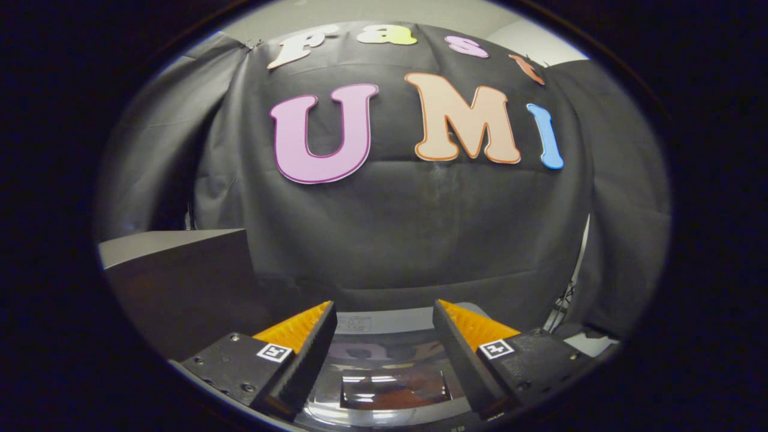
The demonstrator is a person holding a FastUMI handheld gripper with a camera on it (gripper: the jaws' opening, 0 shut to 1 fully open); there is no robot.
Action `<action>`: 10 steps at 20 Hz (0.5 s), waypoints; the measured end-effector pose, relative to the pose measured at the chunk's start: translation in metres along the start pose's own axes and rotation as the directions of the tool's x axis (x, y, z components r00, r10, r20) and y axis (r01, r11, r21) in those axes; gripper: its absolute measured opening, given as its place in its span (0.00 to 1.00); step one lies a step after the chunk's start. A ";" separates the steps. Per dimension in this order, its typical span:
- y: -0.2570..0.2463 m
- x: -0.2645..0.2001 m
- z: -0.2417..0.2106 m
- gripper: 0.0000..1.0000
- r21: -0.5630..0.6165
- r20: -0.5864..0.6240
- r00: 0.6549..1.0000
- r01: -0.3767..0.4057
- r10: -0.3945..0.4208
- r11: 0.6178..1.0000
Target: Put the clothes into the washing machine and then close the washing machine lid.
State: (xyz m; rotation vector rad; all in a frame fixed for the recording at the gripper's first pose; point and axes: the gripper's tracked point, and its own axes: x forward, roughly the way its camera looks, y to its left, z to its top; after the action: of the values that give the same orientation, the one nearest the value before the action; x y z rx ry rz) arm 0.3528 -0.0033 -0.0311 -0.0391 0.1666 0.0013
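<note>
**Jaws wide and empty above a shut-looking lid**

Here's the gripper (384,354), jaws spread well apart with nothing between them, hovering over the washing machine lid (390,384). That lid is a glossy, see-through panel, showing in the gap between the fingers (309,354) and just below them, and it looks to be lying flat. Reflections streak across it, with something reddish-brown under or mirrored in the glass; whether that is the clothes, I cannot tell. No garment can be made out anywhere else. Off to the left stands a dark box (180,282), near the left finger.

So where's the danger? If the clothes are not inside, the lid must come up first, and that slick glass offers poor purchase: open jaws coming down flat could skid or knock the panel. If they are inside, a lid not fully seated could go unnoticed under this glare. And a swing leftward risks clipping that box.
</note>
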 end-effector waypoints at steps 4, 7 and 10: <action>-0.009 -0.028 0.006 0.98 0.000 0.014 1.000 0.006 -0.006 1.000; -0.008 -0.053 0.009 0.97 0.018 0.028 1.000 -0.013 0.013 1.000; -0.004 -0.076 0.014 0.97 0.013 0.026 0.998 -0.060 0.060 0.998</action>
State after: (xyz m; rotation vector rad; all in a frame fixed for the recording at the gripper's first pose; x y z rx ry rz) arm 0.2801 -0.0062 -0.0040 -0.0203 0.1419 0.0605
